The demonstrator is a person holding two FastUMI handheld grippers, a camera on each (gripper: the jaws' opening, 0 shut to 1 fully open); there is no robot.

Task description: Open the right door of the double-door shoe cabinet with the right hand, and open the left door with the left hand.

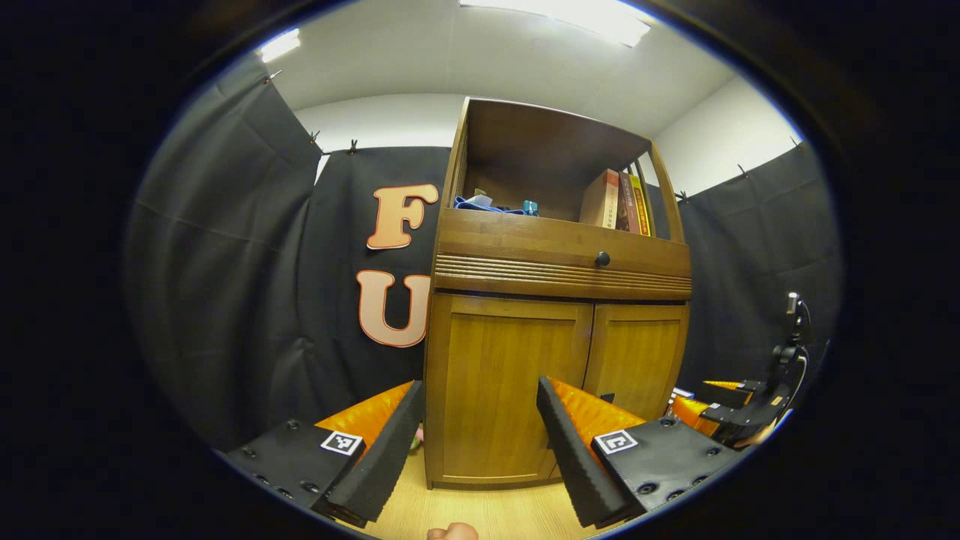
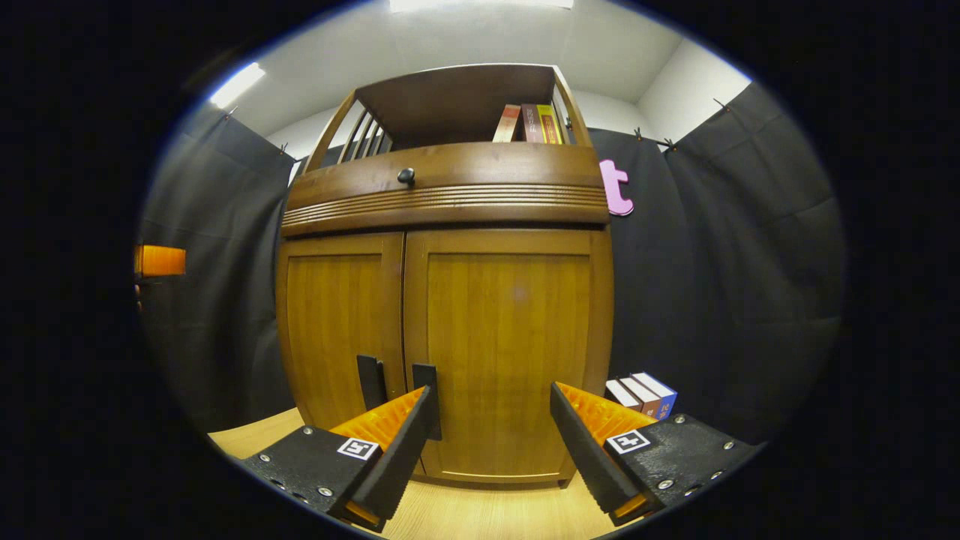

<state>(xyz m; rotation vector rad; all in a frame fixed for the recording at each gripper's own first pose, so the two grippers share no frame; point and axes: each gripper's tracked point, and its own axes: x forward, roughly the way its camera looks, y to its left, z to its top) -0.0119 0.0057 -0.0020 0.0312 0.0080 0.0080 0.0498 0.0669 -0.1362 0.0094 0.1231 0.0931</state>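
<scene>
The wooden shoe cabinet stands straight ahead with both doors shut. In the right gripper view, the left door [image 2: 337, 315] and the right door [image 2: 510, 322] meet at a centre seam with two black upright handles [image 2: 370, 381] [image 2: 425, 390]. My right gripper [image 2: 491, 427] is open in front of the right door, its left finger close to that door's handle. In the left gripper view, my left gripper [image 1: 480, 427] is open before the left door [image 1: 502, 382], apart from it. The right gripper [image 1: 705, 401] shows low at the far right, near the right door [image 1: 637, 360].
Above the doors is a drawer with a black knob [image 2: 406, 176], and over it an open shelf with upright books [image 2: 529, 124] and a blue cloth [image 1: 480, 204]. Boxes [image 2: 641, 394] stand on the wooden floor [image 2: 480, 517] right of the cabinet. Black cloth walls close in on both sides.
</scene>
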